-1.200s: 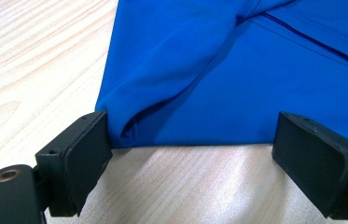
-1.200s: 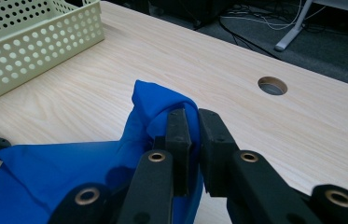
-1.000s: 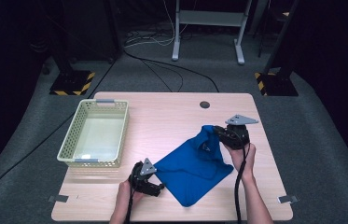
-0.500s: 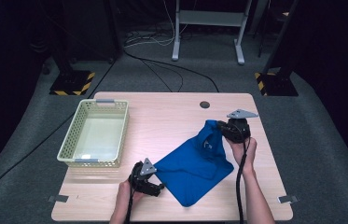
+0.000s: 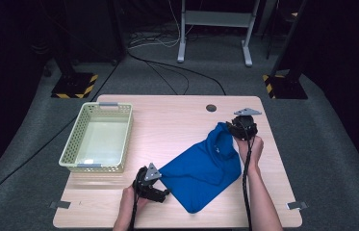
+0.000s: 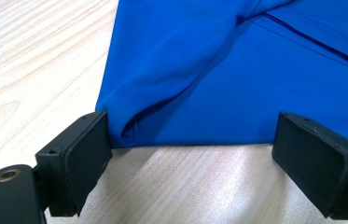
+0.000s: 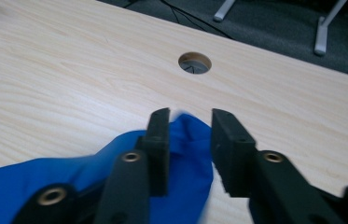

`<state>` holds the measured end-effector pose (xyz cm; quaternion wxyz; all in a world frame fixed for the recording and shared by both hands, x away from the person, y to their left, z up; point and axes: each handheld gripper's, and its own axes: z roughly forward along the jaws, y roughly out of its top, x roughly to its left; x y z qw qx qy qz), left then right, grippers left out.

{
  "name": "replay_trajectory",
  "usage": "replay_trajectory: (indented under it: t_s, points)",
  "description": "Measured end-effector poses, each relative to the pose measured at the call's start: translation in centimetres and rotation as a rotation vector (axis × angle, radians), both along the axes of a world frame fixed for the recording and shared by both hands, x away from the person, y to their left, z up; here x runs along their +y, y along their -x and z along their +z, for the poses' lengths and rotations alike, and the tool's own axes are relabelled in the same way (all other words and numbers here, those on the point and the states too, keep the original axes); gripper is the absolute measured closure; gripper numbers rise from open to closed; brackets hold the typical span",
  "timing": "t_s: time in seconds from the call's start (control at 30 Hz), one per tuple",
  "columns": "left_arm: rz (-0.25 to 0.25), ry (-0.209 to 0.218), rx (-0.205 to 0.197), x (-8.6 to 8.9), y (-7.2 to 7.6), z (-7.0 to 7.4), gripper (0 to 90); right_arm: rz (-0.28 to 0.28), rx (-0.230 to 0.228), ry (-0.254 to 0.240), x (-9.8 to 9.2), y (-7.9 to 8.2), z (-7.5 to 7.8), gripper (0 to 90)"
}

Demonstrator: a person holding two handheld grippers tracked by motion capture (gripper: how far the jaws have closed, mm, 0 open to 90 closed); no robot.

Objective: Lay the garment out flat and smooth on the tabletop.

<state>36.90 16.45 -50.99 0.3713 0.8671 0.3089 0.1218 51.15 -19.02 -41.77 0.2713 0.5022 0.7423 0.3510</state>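
The right gripper (image 7: 189, 140) has just been opening its jaws, a corner of the blue cloth garment (image 5: 201, 168) loose between them. The left gripper (image 6: 199, 154) waits wide open at the near hem, gripping nothing. The garment lies spread on the pale wooden bench (image 5: 167, 115); judging by this, a fold has just been laid, and the next grasp needs a clean edge. The pale green plastic basket (image 5: 71, 154) stands well clear

Blue cloth (image 5: 201, 166) lies between both grippers.

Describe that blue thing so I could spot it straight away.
Start at the wooden table. Right of the pale green basket lies a blue garment, spread diagonally between the left tongs and right tongs. It is the table's one soft, bright blue item.
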Motion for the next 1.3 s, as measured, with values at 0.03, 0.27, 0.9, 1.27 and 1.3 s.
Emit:
replay_trajectory:
  t_s: [0.03,0.27,0.9,1.27,1.3]
  points:
    - [-0.001,0.0,-0.001,0.0,0.0,0.0,11.4,-0.003,0.012,-0.01,-0.1,0.1,-0.1,63.1]
    - [0.0,0.0,-0.001,0.0,0.0,0.0,11.4,0.009,0.079,-0.035,-0.2,1.5,-1.0,42.0]
    - [0.001,0.0,-0.01,0.0,0.1,0.0,13.5,0.05,0.198,-0.119,-3.1,6.1,-7.9,9.1]
    - [-0.007,-0.021,-0.035,-0.3,0.4,0.1,7.4,0.066,0.198,0.008,-3.1,6.2,-8.9,3.2]
    - [0.013,-0.024,-0.071,-0.4,0.5,0.2,5.2,0.072,0.193,0.008,-3.2,6.2,-9.0,3.1]
